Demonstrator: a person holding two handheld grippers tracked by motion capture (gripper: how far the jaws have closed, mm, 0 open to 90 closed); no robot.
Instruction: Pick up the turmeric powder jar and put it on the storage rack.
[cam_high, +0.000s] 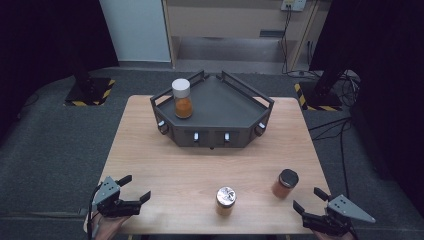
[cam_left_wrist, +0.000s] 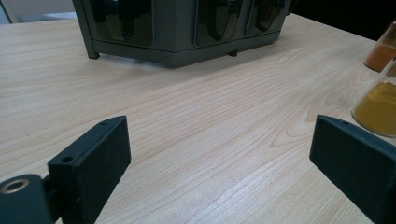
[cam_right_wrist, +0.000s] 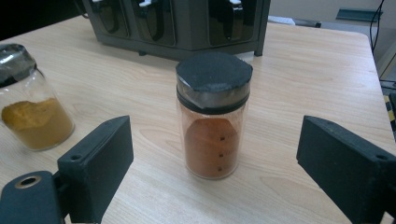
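1. The table (cam_high: 165, 165) carries a dark rack (cam_high: 220, 107) at its far middle, with railed top and a row of knobs along its near face. In both gripper views its top is cut off by the frame.
2. The right gripper (cam_high: 311, 202) sits at the near right corner, jaws spread wide and holding nothing. In its own view the black-lid jar (cam_right_wrist: 212, 114) stands upright between and just beyond the jaws, untouched.
3. The left gripper (cam_high: 134, 189) sits at the near left corner, jaws also wide apart over bare wood, touching nothing.
4. The white-lid jar (cam_high: 182, 98) stands upright on the rack's left side, about half full of orange powder.
5. The black-lid jar (cam_high: 285, 183) holds reddish-orange powder, near right.
6. The silver-lid jar (cam_high: 225, 200) holds yellow-orange powder, near middle; it is cut off at the edge of both gripper views.
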